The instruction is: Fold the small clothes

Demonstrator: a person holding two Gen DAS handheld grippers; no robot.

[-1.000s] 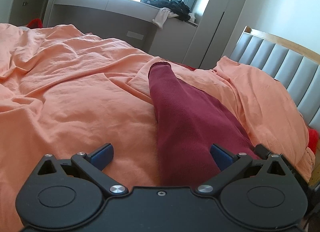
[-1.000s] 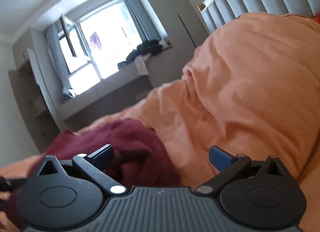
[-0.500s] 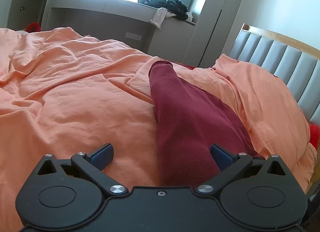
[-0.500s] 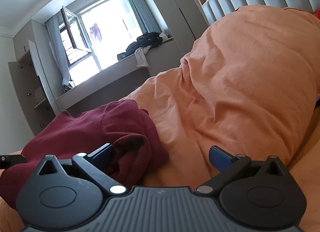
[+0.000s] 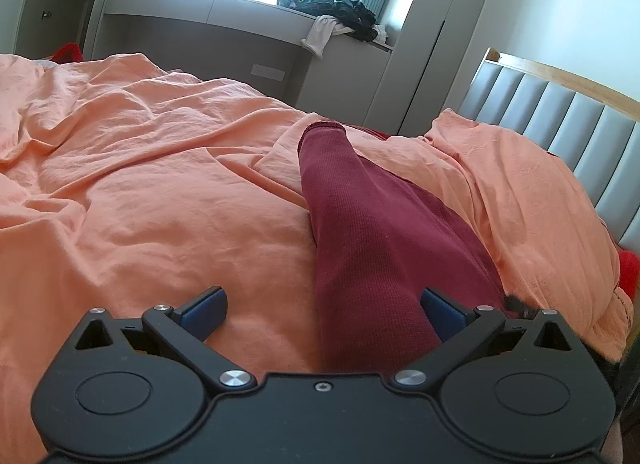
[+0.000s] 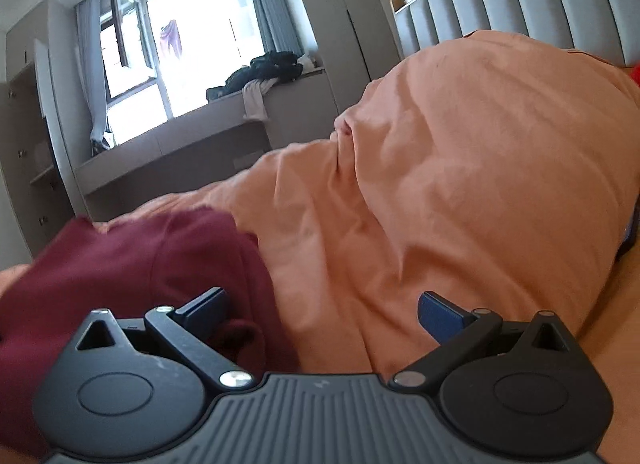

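Note:
A dark red knit garment lies stretched along the orange bedsheet, its cuffed end pointing to the far wall. My left gripper is open just above it, the near part of the garment lying between the blue pads, close to the right pad. In the right wrist view the same red garment is bunched at lower left. My right gripper is open, its left pad over the cloth's edge, its right pad over orange sheet.
An orange-covered pillow bulges against the grey padded headboard. A window bench with dark clothes stands beyond the bed. Something bright red shows at the bed's right edge.
The left gripper has barely moved. The right wrist view swung and tilted, then lowered, so the red garment sits lower and nearer the left pad.

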